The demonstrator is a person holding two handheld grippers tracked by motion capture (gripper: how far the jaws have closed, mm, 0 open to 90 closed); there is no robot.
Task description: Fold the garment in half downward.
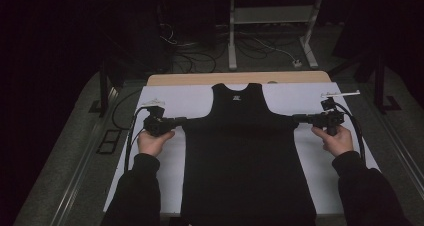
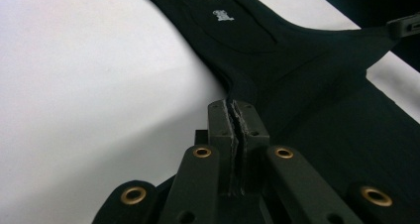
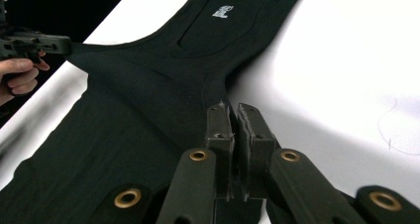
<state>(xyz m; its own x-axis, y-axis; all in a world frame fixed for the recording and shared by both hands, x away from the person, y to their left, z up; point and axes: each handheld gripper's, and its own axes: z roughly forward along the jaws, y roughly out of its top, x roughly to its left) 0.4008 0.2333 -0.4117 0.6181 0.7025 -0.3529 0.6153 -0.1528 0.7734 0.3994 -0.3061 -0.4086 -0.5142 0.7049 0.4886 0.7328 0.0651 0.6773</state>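
From the high view I see a black tank top lying flat on the white table cover, neck away from me, hem at the near edge. My left gripper pinches the garment's left side just under the armhole, and my right gripper does the same on the opposite side. The cloth between them is drawn out sideways into two points. My left hand and right hand sit well out from the garment over the white cover.

In the left gripper view, my jaws stand pressed together with a fold of the black tank top clamped between them at the armhole corner. A small white logo shows below the neckline. The other gripper holds the far side at the top right.

In the right gripper view, my jaws are likewise clamped on the tank top, the fabric bunching right at the tips. The white logo shows near the collar. At the far left, the left gripper grips the opposite corner, with fingers curled below it.
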